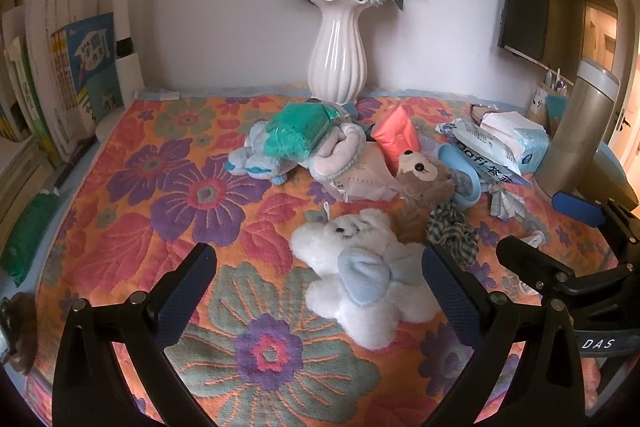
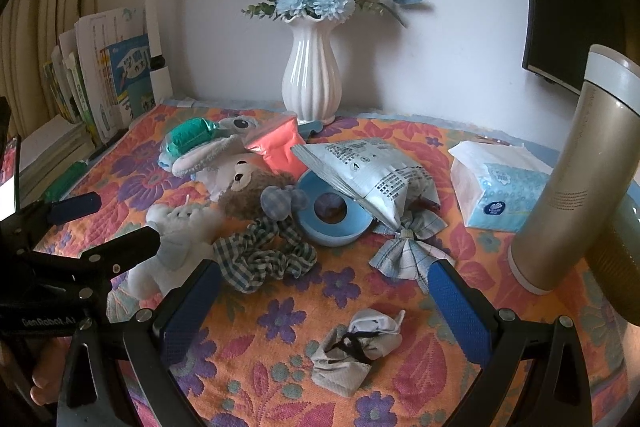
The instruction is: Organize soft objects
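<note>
Nearest, the left gripper (image 1: pixel 316 275) hangs with fingers spread around one fluffy white plush toy with a pale blue bow (image 1: pixel 360 267), touching nothing, while the right gripper (image 2: pixel 326 287) hovers spread above one crumpled white face mask (image 2: pixel 356 351) on the floral quilted cloth (image 2: pixel 280 315). Beyond lie one checked scrunchie (image 2: pixel 264 259), one brown plush bear (image 2: pixel 248 187), two tissue packs, and one white ribbed vase (image 2: pixel 312 83) at the wall.

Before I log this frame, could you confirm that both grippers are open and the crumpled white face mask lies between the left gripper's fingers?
Not quite. Both grippers are open, but the crumpled white face mask lies between the fingers of the right gripper, as the right wrist view shows. The left gripper has the fluffy white plush toy with the pale blue bow between its fingers instead.
</note>
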`<state>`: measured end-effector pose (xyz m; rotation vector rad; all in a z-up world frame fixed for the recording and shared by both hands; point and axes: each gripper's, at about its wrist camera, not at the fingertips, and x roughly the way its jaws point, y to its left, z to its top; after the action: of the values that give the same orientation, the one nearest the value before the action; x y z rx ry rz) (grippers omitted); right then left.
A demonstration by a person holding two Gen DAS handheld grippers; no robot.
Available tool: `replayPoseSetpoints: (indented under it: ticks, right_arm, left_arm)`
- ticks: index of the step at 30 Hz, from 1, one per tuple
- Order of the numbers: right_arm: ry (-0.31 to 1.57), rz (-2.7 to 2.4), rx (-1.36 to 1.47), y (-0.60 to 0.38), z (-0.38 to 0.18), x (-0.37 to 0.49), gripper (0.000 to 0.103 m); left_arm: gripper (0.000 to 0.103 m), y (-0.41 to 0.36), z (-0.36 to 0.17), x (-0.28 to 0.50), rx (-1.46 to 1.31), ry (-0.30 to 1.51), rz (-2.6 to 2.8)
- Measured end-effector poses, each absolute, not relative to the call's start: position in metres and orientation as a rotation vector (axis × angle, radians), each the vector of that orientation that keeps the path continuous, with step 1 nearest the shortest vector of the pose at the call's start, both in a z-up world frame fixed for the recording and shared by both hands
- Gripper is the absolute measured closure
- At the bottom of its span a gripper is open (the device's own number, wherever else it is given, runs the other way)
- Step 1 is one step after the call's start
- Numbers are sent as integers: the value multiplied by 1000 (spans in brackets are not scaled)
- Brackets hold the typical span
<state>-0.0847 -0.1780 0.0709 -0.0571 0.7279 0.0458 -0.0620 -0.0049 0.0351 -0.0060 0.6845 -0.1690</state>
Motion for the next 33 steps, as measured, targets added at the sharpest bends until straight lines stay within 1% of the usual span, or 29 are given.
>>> replayPoseSetpoints:
  ticks: [23,33]
  right_arm:
    - [731,43,-58,-177,70,-84,0]
    - [738,48,7,-191,73,-89,0]
  left_arm:
    - [1,-4,35,-62,-11,686,-170]
    - [1,42,36,-75,-177,749,-174]
